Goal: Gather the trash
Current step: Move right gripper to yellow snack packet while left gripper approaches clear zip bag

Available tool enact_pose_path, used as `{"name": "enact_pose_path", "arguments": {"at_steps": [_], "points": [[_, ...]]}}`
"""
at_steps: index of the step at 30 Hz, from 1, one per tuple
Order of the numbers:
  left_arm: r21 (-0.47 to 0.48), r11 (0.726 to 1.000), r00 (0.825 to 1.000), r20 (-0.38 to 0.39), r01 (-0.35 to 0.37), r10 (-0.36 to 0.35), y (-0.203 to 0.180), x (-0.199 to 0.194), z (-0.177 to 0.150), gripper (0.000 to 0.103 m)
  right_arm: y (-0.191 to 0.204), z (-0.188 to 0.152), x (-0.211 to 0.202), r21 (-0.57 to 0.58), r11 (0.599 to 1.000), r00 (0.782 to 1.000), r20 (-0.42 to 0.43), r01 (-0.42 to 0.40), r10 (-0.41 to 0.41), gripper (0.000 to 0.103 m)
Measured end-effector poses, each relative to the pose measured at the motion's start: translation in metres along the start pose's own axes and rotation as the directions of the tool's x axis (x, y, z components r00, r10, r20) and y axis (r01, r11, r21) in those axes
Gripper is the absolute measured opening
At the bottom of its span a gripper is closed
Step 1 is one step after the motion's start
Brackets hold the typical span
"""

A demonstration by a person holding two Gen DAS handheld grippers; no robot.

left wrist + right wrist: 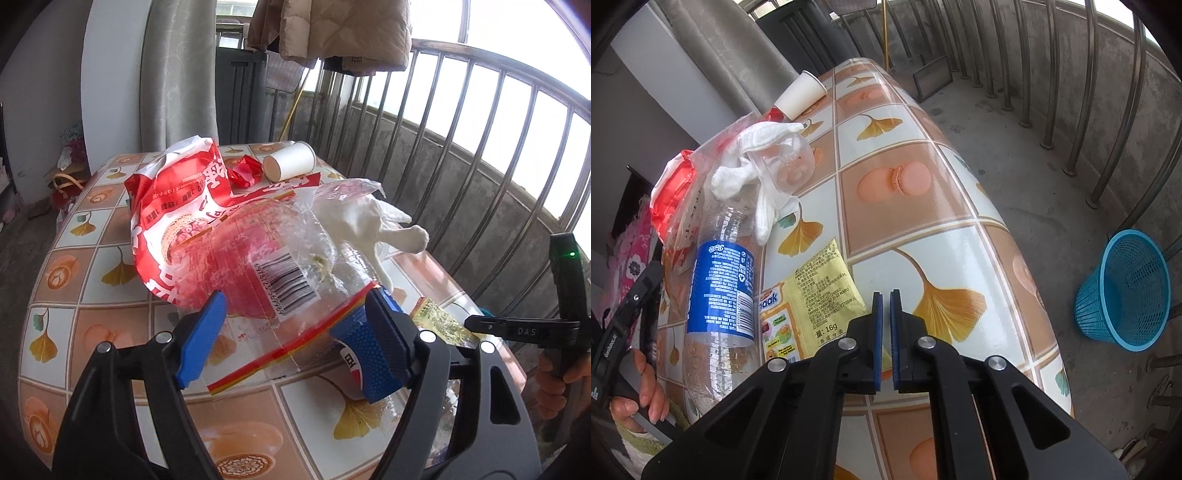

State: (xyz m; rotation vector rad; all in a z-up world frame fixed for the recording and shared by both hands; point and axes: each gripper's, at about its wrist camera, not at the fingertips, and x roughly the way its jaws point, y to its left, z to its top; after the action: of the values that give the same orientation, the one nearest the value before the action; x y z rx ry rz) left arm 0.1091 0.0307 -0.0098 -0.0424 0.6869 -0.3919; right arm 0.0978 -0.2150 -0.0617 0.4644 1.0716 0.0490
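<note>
Trash is scattered on the tiled table [960, 258]: plastic bottle [720, 295], yellow packet [820, 288], clear bag [280, 266], paper cup [290, 160]. Left gripper [295, 343] is spread wide around the clear bag, nothing gripped; right gripper [885, 339] is nearly closed, empty. Pickup is judged pending; closure, then transfer to the blue basket [1123, 291], is required.

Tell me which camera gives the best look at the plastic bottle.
The right wrist view: the plastic bottle lies there nearly whole, blue label readable, beside the yellow snack packet. The left wrist view shows only a bit of its label behind that gripper's finger and the clear bag.
</note>
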Motion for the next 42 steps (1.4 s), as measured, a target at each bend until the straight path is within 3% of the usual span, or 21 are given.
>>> {"name": "enact_pose_path", "arguments": {"at_steps": [3, 10, 14, 24, 26, 28, 30, 35, 42], "points": [[0.060, 0.998, 0.999, 0.034, -0.010, 0.007, -0.005, -0.009, -0.005, 0.075, 0.000, 0.001, 0.002, 0.006, 1.000, 1.000, -0.006, -0.010, 0.010, 0.004], [0.236, 0.956, 0.985, 0.028, -0.173, 0.171, -0.019, -0.002, -0.018, 0.075, -0.001, 0.004, 0.001, 0.039, 0.997, 0.998, -0.011, -0.059, 0.060, 0.004], [0.211, 0.962, 0.984, 0.009, -0.174, 0.176, -0.010, 0.001, -0.021, 0.075, -0.001, 0.004, -0.004, 0.060, 0.993, 0.995, -0.004, -0.101, 0.102, 0.004], [0.134, 0.978, 0.986, -0.020, -0.160, 0.164, 0.005, 0.010, -0.021, 0.042, -0.010, -0.002, -0.008, 0.121, 0.975, 0.982, -0.025, -0.184, 0.188, 0.006], [0.116, 0.982, 0.988, -0.023, -0.150, 0.153, 0.007, 0.010, -0.022, 0.035, -0.011, -0.007, -0.012, 0.107, 0.981, 0.985, -0.037, -0.163, 0.167, 0.014], [0.099, 0.985, 0.989, -0.025, -0.142, 0.145, 0.009, 0.011, -0.021, 0.027, -0.011, -0.012, -0.013, 0.094, 0.988, 0.991, -0.047, -0.119, 0.123, 0.038], [0.084, 0.987, 0.990, -0.024, -0.137, 0.139, 0.012, 0.012, -0.022, 0.024, -0.011, -0.017, -0.015, 0.081, 0.992, 0.994, -0.051, -0.097, 0.101, 0.039], [0.039, 0.992, 0.992, -0.016, -0.122, 0.122, 0.016, 0.011, -0.022, 0.014, 0.012, -0.024, -0.009, -0.066, 0.997, 0.999, -0.045, 0.026, -0.029, 0.039], [0.020, 0.991, 0.990, 0.041, -0.135, 0.134, 0.017, -0.007, -0.018, 0.002, 0.038, -0.030, -0.004, -0.224, 0.967, 0.993, 0.001, 0.119, -0.121, 0.007]]}}
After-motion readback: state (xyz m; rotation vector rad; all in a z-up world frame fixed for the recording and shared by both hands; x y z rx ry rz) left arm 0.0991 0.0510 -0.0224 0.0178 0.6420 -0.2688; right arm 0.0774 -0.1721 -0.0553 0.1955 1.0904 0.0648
